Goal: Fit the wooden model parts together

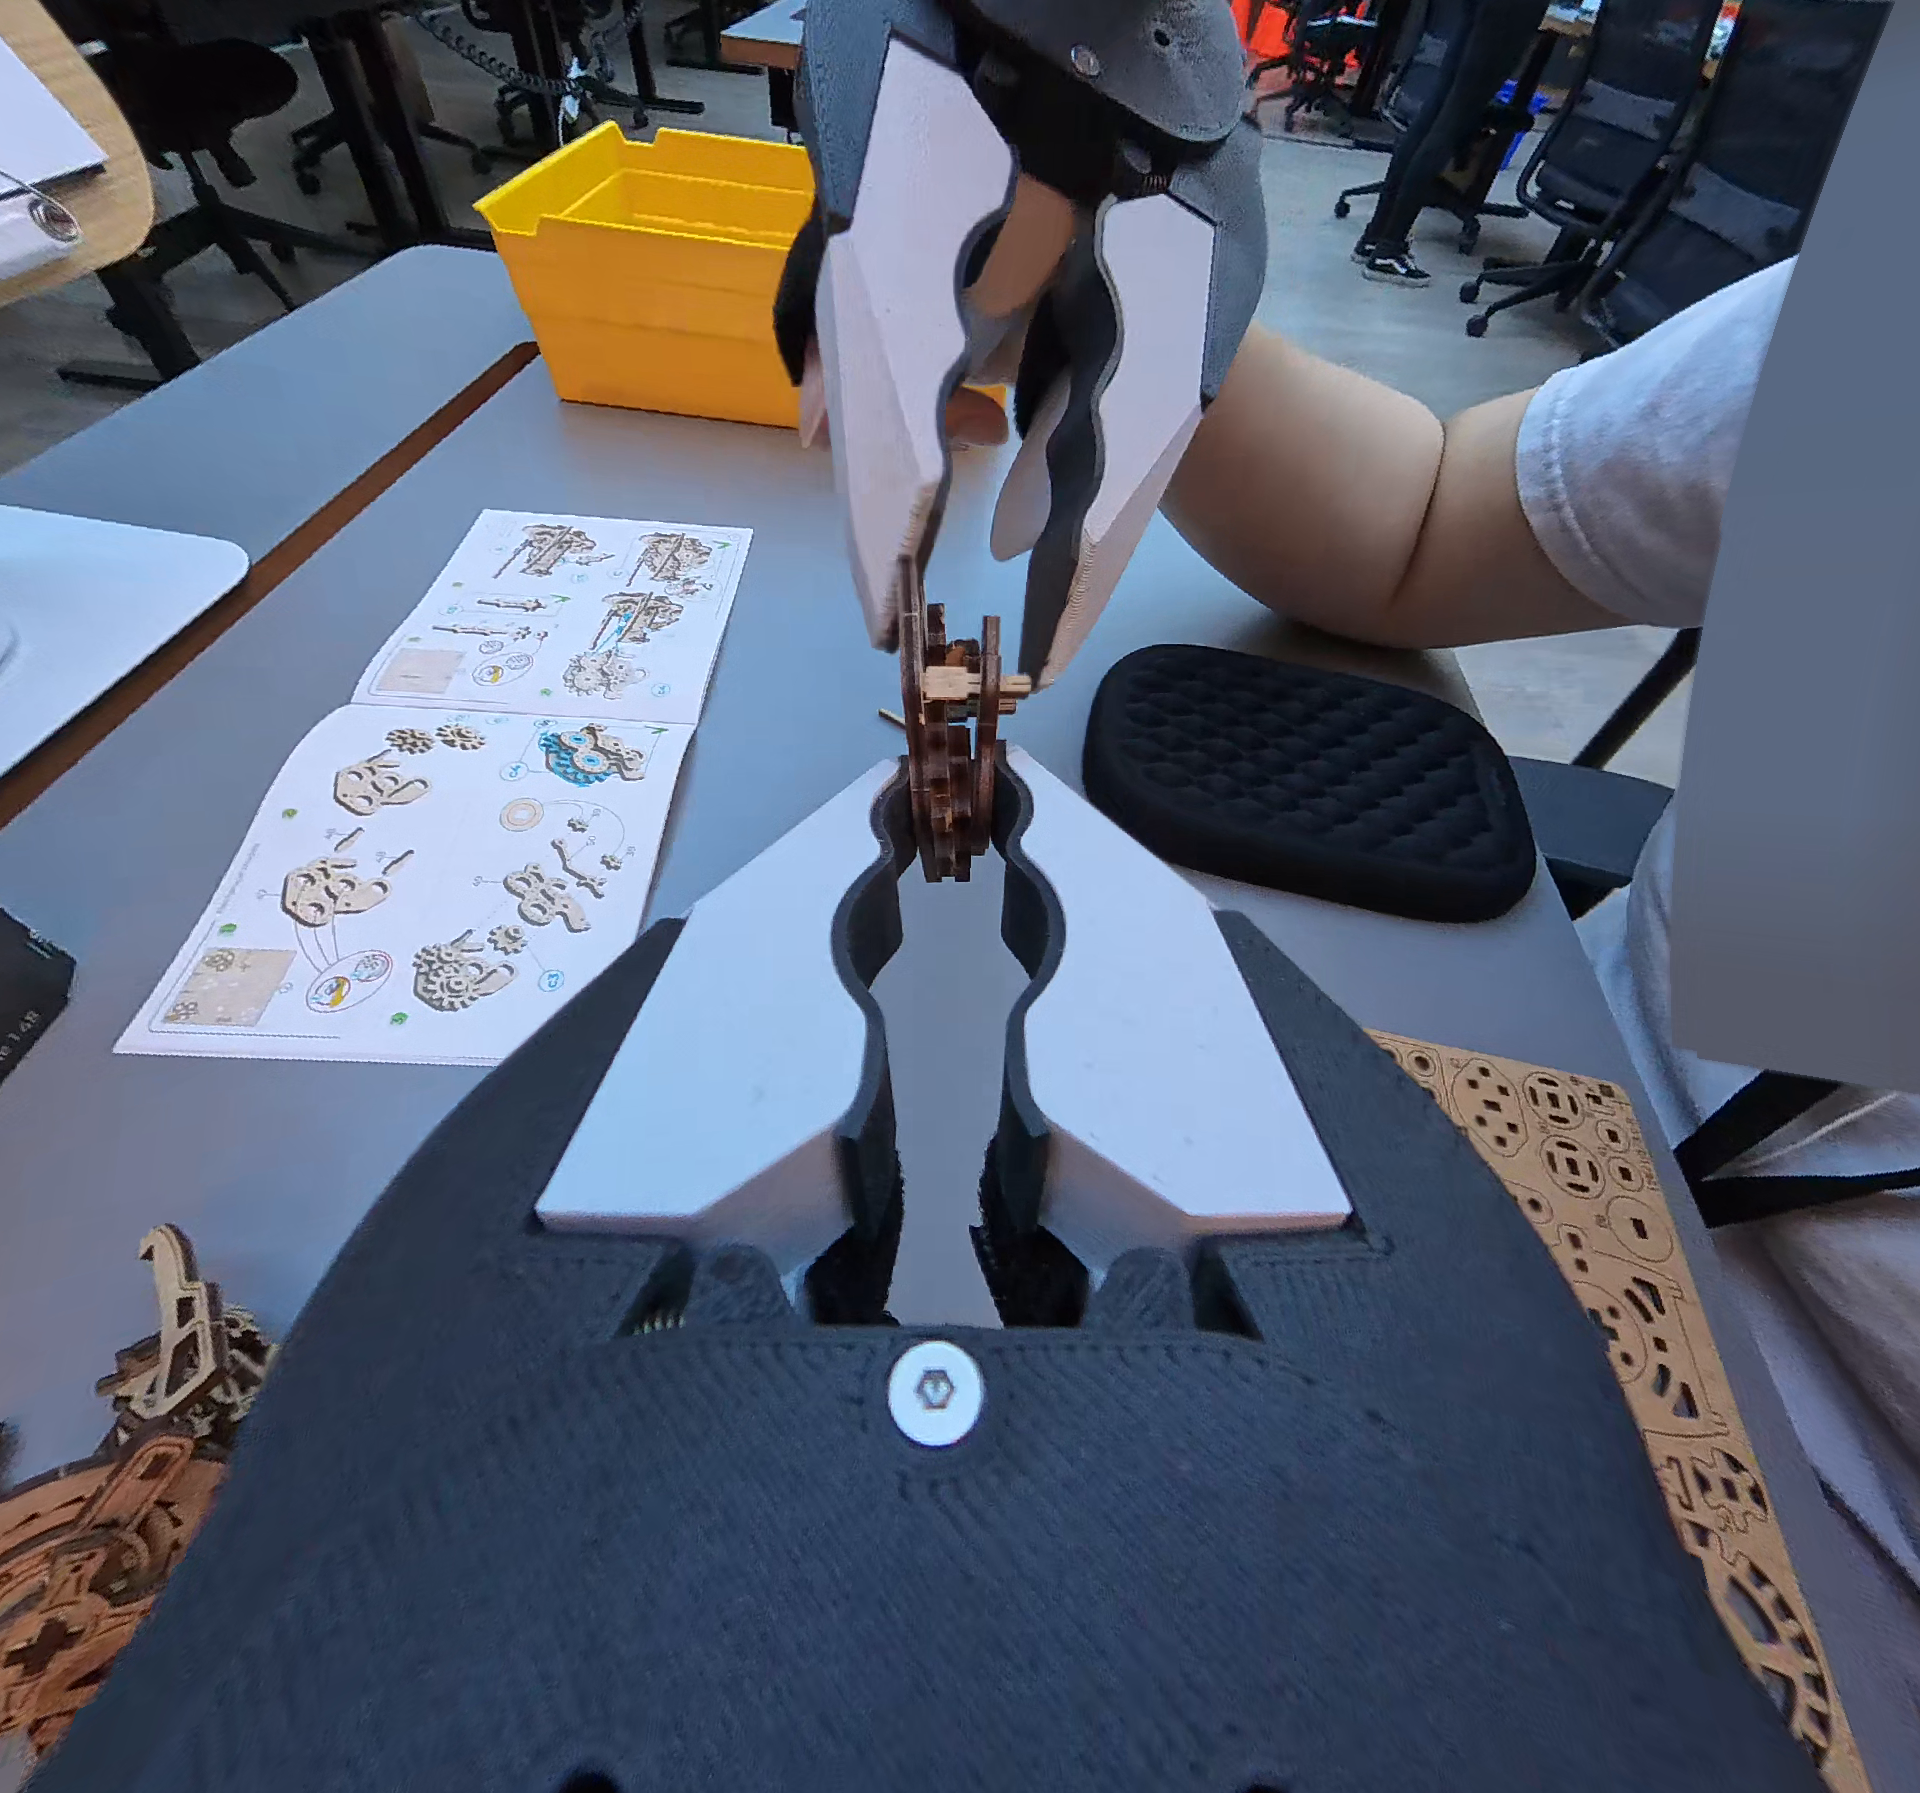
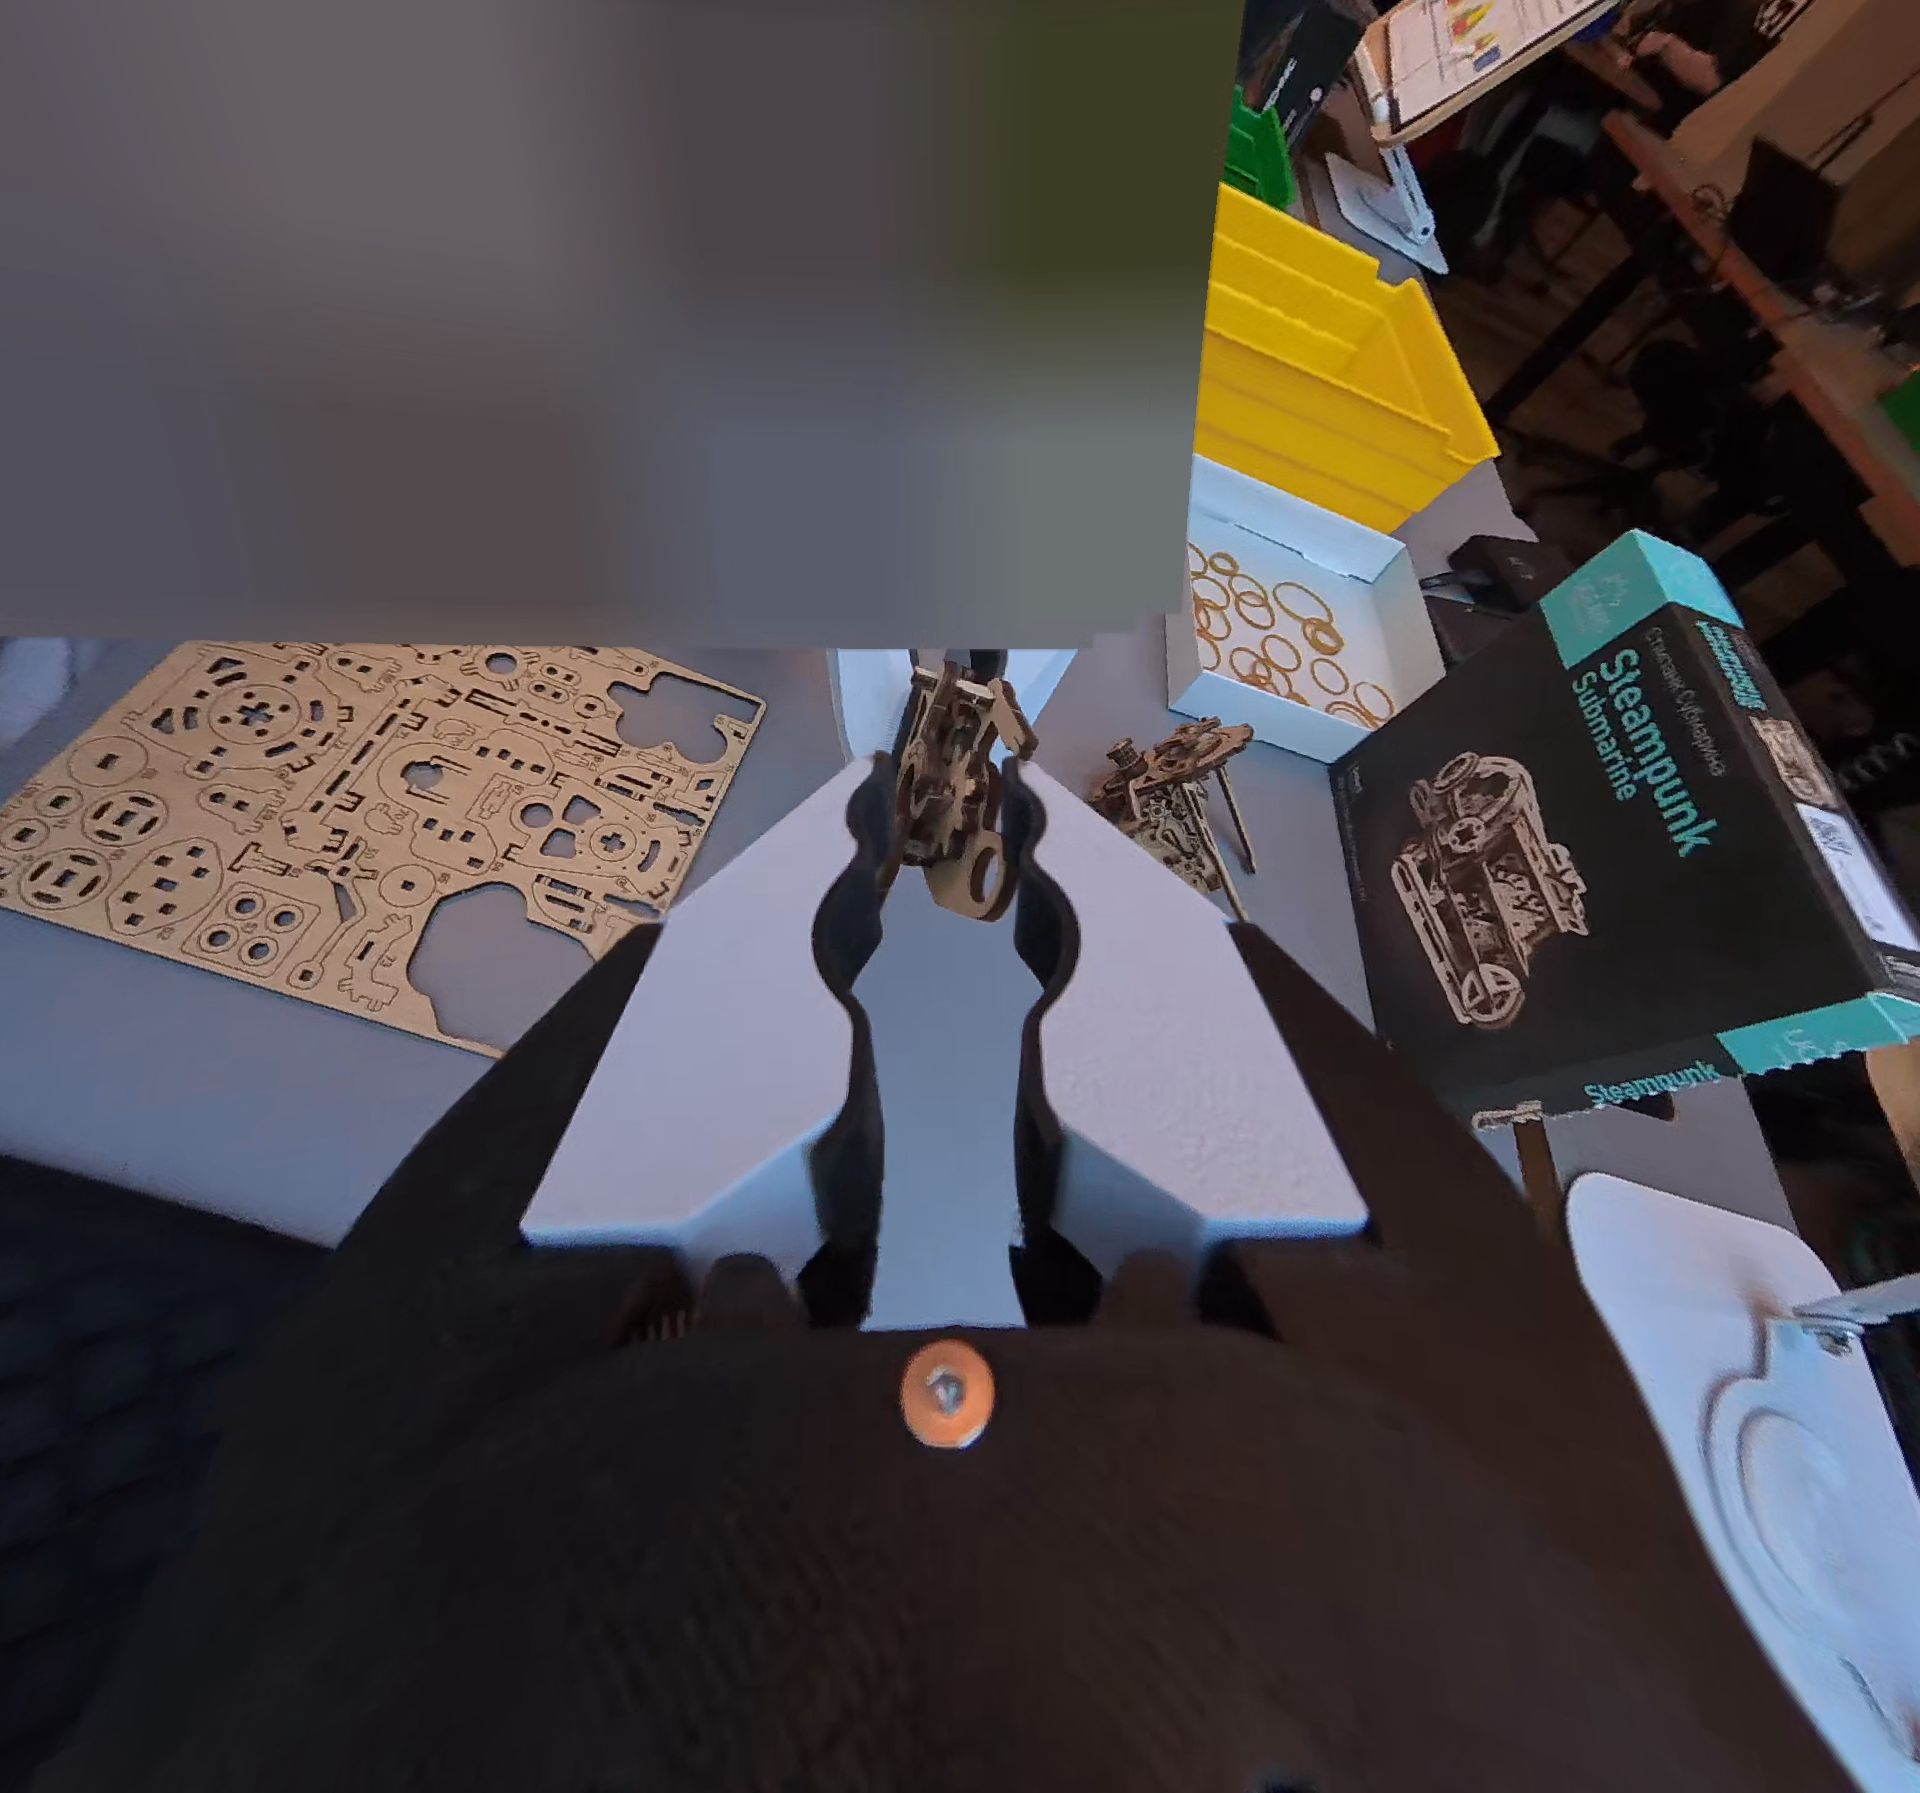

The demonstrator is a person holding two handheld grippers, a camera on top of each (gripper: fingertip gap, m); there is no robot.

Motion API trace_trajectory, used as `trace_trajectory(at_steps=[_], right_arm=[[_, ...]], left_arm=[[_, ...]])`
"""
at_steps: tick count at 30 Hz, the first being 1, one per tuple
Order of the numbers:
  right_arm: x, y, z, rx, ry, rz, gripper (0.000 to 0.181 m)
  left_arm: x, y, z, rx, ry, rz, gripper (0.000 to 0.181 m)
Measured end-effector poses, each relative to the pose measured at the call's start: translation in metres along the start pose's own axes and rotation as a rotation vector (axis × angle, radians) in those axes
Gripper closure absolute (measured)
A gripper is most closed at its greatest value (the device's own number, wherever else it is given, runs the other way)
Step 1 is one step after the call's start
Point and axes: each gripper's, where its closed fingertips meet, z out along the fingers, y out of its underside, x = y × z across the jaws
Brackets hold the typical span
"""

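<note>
A small wooden gear assembly (image 1: 945, 777) of dark brown toothed plates, with a pale cross pin through it, is held above the grey table (image 1: 312, 1172). My left gripper (image 1: 951, 793) is shut on its lower part. My right gripper (image 1: 961, 652) comes down from above, and its fingers close on the upper part and the ends of the pin. In the right wrist view my right gripper (image 2: 951, 793) is shut on the same assembly (image 2: 951, 798). The left gripper's white fingers (image 2: 862, 694) show just behind it.
An open instruction booklet (image 1: 468, 808) lies to the left, with a yellow bin (image 1: 665, 278) behind it. A black pad (image 1: 1309, 787) and a person's arm are on the right. Also on the table are a punched wooden sheet (image 2: 364, 808), another built sub-assembly (image 2: 1174, 798), a white box of rubber bands (image 2: 1288, 631) and the kit box (image 2: 1600, 860). Less than 4 cm separates the two grippers' tips. The built sub-assembly (image 2: 1174, 798) is about equally far from each gripper, around 20 cm. Seen from the left wrist view (image 1: 215, 1408) as well.
</note>
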Motion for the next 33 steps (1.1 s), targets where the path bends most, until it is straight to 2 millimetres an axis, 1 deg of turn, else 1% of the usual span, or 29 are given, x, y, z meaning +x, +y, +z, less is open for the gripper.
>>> trace_trajectory(at_steps=[1,3,7,11,15,21,24,27,29,32,33], right_arm=[[0.001,0.0,0.0,-0.002,0.016,-0.024,0.166],[0.001,0.001,0.0,-0.003,0.021,-0.044,0.166],[0.003,0.002,0.0,0.004,0.012,0.014,0.166],[0.006,0.002,0.001,0.012,0.026,0.011,0.167],[0.006,0.004,0.003,0.017,0.018,0.03,0.168],[0.007,0.003,0.005,0.04,-0.011,0.095,0.168],[0.008,0.005,0.008,0.044,-0.027,0.144,0.168],[0.01,0.007,0.01,0.074,-0.067,0.248,0.168],[0.012,0.011,0.011,0.09,-0.109,0.357,0.168],[0.018,0.01,0.013,0.16,-0.163,0.551,0.166],[0.02,0.01,0.013,0.171,-0.169,0.574,0.166]], left_arm=[[0.001,0.0,0.0,-0.001,0.0,0.003,0.17],[0.001,0.0,0.001,-0.002,0.006,-0.004,0.17],[-0.001,0.001,0.001,-0.003,-0.002,-0.014,0.17],[-0.005,0.0,0.0,-0.003,-0.031,0.001,0.17],[-0.005,0.002,-0.001,-0.017,-0.019,-0.025,0.17],[-0.002,0.003,-0.003,-0.027,0.03,-0.104,0.17],[-0.001,0.005,-0.004,-0.023,0.083,-0.203,0.17],[-0.002,0.006,-0.005,-0.026,0.102,-0.262,0.17],[-0.005,0.008,-0.005,-0.033,0.092,-0.29,0.17],[-0.008,0.006,-0.007,-0.007,0.121,-0.399,0.17],[-0.009,0.005,-0.008,0.004,0.136,-0.441,0.17]])
